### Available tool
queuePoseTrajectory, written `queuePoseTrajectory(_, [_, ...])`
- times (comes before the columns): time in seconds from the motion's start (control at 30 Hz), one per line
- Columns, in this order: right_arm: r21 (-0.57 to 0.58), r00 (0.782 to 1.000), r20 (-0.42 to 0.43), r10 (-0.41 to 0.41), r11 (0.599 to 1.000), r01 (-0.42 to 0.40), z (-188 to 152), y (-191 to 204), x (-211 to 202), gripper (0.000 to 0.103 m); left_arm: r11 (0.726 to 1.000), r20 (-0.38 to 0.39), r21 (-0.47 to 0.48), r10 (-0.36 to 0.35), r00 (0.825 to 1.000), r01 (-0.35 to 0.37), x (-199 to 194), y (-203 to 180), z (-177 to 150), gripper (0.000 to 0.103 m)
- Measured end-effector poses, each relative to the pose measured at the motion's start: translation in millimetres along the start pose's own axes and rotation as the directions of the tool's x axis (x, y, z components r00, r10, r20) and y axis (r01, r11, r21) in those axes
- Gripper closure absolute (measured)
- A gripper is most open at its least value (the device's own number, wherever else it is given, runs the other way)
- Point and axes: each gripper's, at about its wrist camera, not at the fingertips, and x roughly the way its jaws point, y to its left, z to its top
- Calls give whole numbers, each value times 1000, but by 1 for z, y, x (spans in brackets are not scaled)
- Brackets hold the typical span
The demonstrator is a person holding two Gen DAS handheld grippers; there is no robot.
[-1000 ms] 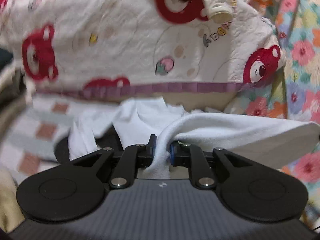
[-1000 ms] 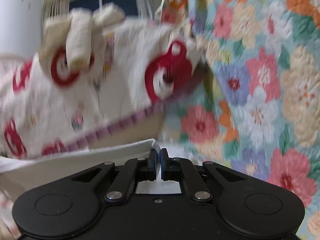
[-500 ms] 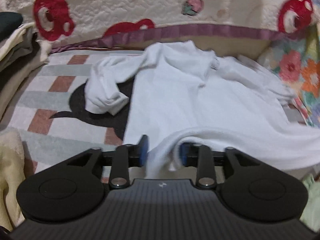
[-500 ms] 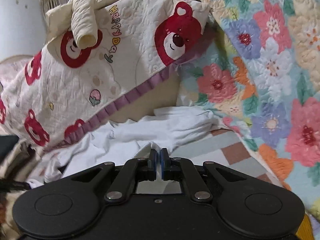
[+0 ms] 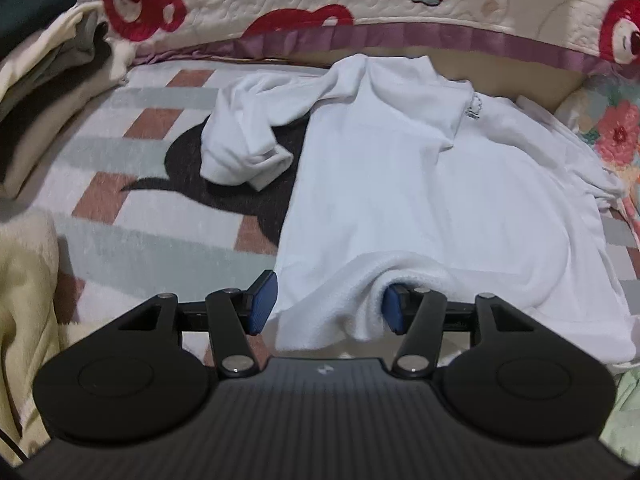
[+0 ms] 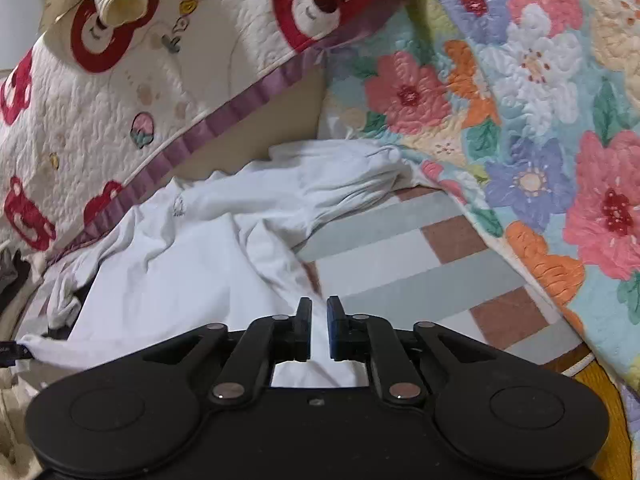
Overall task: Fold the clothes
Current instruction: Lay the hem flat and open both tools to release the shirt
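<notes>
Fingers of both grippers just opened w/ white shirt hem loose between.

You get soft, even indoor light in both wrist views, with no hard shadows and no clear single source. The white long-sleeved fleece garment reads slightly bluish and nearly washes out, its folds faint. Small bright glints sit on the metal pivot pins of the black gripper linkage. Fisheye bending is strong: the purple ribbon hem of the cream bear-print quilt arcs across the left view. Frame corners darken, and the edges soften, such as the pastel floral quilt at right.
</notes>
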Motion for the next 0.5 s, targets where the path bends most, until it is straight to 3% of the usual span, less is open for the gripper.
queuePoseTrajectory(0.07, [-8, 998, -19, 57, 998, -57, -2, 7, 1, 68, 1000, 12, -6, 5, 1000, -5, -1, 2, 0, 52])
queuePoseTrajectory(0.13, [-67, 995, -49, 85, 994, -88, -7, 20, 4, 46, 1000, 26, -5, 12, 1000, -12, -4, 4, 2, 52])
queuePoseTrajectory(0.3, [-306, 991, -119, -66, 952, 26, -29, 49, 29, 43, 1000, 38, -10, 7, 999, -6, -10, 7, 2, 51])
queuePoseTrajectory(0.4, [-439, 975, -139, -175, 893, 97, -46, 50, 51, 43, 1000, 34, -12, -9, 999, 9, -12, 9, -1, 51])
queuePoseTrajectory(0.47, [-457, 965, -153, -211, 881, 120, -49, 44, 56, 63, 1000, 38, 3, -11, 999, 11, -13, 8, -3, 51])
queuePoseTrajectory(0.5, [-438, 968, -151, -202, 891, 117, -48, 40, 53, 94, 1000, 42, 3, -12, 999, 12, -12, 9, -3, 51])
